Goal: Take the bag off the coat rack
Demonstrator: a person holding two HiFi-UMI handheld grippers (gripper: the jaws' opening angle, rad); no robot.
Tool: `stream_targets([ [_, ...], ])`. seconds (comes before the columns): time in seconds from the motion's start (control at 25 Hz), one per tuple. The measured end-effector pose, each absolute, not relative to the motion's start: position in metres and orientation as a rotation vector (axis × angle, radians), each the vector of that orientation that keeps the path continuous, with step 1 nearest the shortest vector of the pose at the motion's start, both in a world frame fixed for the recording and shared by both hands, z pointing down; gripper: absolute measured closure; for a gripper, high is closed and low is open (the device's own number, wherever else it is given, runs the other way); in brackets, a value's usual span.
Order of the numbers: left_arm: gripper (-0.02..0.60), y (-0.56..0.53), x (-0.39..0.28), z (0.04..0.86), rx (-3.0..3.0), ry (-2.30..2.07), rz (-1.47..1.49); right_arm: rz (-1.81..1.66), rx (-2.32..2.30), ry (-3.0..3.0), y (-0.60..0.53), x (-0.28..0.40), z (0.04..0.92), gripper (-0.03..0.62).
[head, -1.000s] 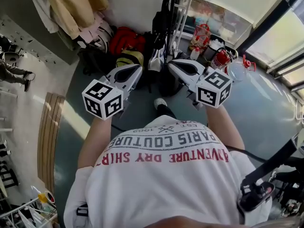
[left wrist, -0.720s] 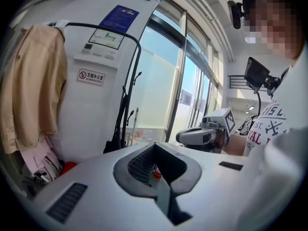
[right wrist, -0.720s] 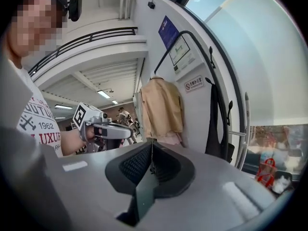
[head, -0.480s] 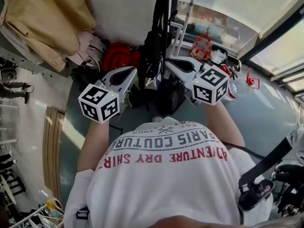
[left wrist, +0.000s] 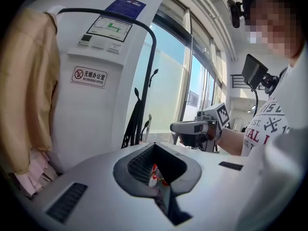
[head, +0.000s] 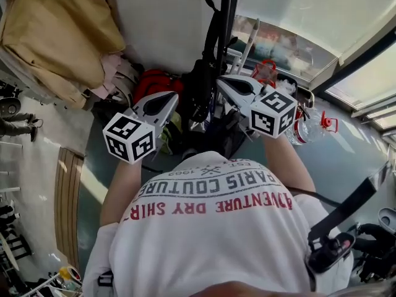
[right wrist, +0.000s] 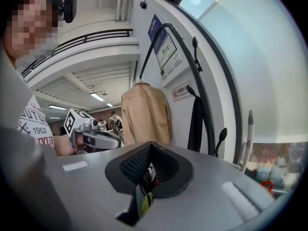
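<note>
Both grippers are up at chest height in front of the person, side by side and pointing at the coat rack. The left gripper has its jaws together with nothing between them. The right gripper is closed and empty too. The black bag hangs from the rack's dark pole, just ahead of the two jaw tips and between them in the head view, and neither gripper touches it. A tan coat hangs off to the left, and a red bag lies on the floor below.
</note>
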State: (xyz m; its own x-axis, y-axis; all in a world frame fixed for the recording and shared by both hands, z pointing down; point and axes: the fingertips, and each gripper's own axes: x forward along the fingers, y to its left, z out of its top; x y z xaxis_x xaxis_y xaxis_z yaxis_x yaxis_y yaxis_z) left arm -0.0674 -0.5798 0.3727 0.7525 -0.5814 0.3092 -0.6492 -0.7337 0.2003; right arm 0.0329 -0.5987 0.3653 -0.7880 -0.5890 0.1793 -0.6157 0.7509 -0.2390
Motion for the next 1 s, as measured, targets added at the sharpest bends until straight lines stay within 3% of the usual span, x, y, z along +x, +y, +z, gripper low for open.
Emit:
stream_targets([
  [0.16, 0.581, -0.607, -0.071, 0.375, 2.646, -0.945, 0.330, 0.402, 1.029, -2.845, -0.631, 0.035, 0.360, 0.605],
  [0.36, 0.581, -0.631, -0.075, 0.381, 2.631, -0.913, 0.351, 0.384, 1.132, -2.855, -0.677, 0.036, 0.354, 0.548],
  [0.6, 0.581, -0.655, -0.085, 0.387, 2.610, -0.901, 0.387, 0.424, 1.279, -2.865, -0.728, 0.041, 0.355, 0.366],
  [1.0, 0.581, -0.686, -0.112, 0.397, 2.584, -0.878, 0.408, 0.411, 1.439, -2.787, -0.775, 0.023, 0.375, 0.352],
])
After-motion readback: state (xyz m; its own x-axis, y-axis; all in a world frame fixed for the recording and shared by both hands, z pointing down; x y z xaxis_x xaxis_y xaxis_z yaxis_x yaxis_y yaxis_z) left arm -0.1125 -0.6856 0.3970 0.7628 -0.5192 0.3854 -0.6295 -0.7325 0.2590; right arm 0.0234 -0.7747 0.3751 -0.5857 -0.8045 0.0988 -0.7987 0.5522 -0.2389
